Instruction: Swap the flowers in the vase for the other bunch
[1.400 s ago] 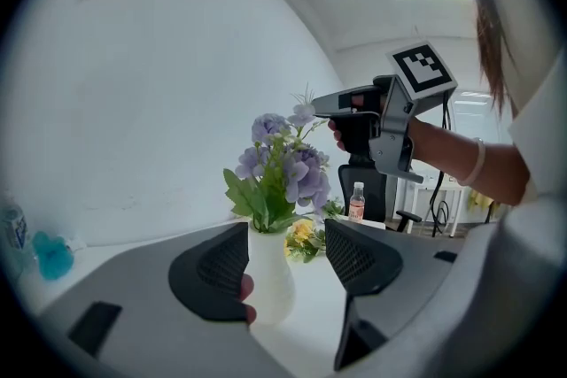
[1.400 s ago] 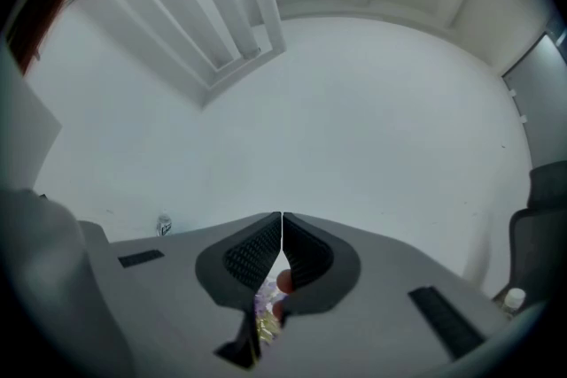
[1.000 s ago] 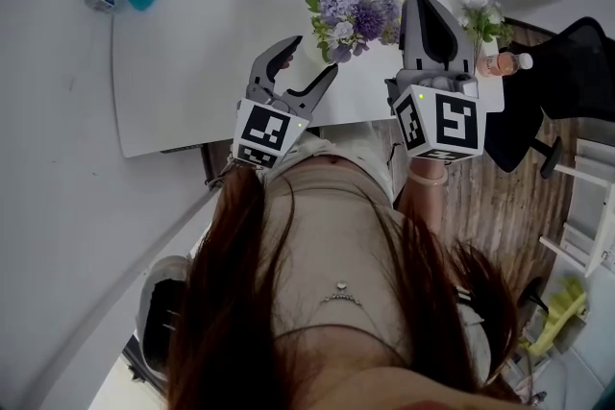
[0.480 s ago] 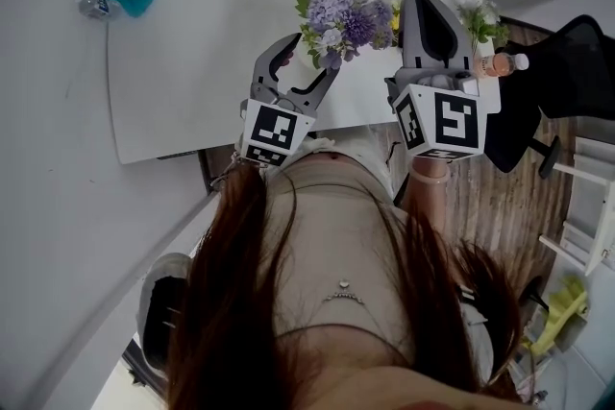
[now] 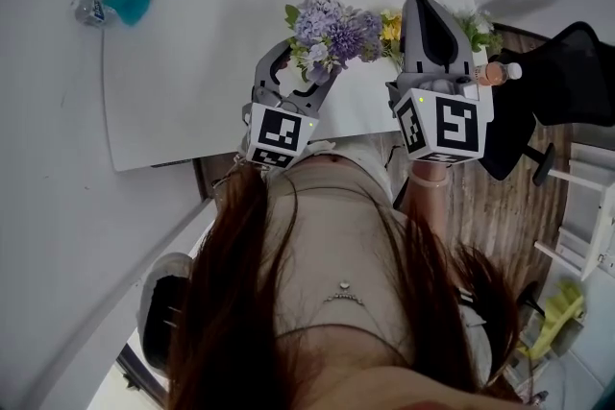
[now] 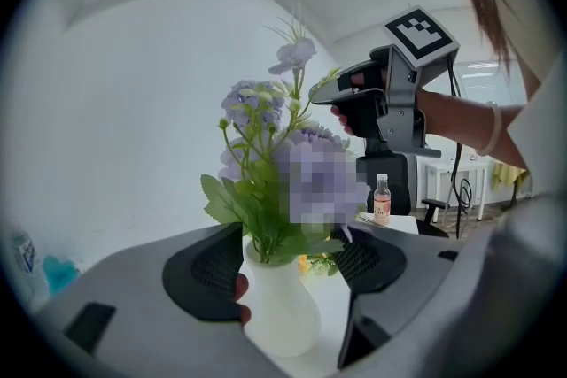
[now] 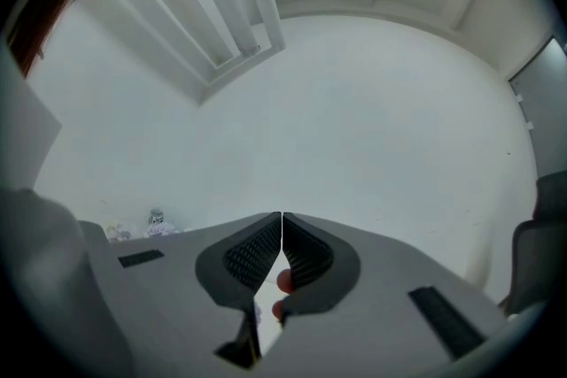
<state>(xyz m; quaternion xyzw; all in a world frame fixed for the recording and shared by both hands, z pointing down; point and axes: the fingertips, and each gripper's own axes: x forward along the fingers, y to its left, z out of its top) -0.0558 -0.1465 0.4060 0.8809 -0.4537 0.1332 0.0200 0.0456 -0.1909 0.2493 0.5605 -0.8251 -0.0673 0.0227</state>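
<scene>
Since the earlier frames the left gripper (image 6: 291,254) has edged in toward the vase (image 6: 279,314), and its fingers (image 6: 204,279) have just been opening wider. They are now released and stand on either side of the vase's neck and shoulder. The left finger looks to be right against the white wall, while the right finger stands a little off it behind a leaf, so nothing is gripped yet. The vase sits on the worktop (image 5: 192,62) between these fingers. The purple flowers (image 5: 332,26) are still planted in it and rise above the fingertips. The right gripper (image 5: 423,7) hangs just beside the blooms on the far side from the left one. Its fingers (image 7: 252,252) are clenched together with nothing between them, and it points out over the worktop, not at the stems. The yellow bunch (image 5: 389,26) lies past the purple blooms, between the two grippers' fingertips. The step in hand appears to be bracing the vase so that the old flowers can be drawn out. Next, the left fingers probably need to close gently on the vase, low enough that it will not tip. The right fingers would then have to part, swing across to the stems just above the rim, pinch them together and lift straight up.
</scene>
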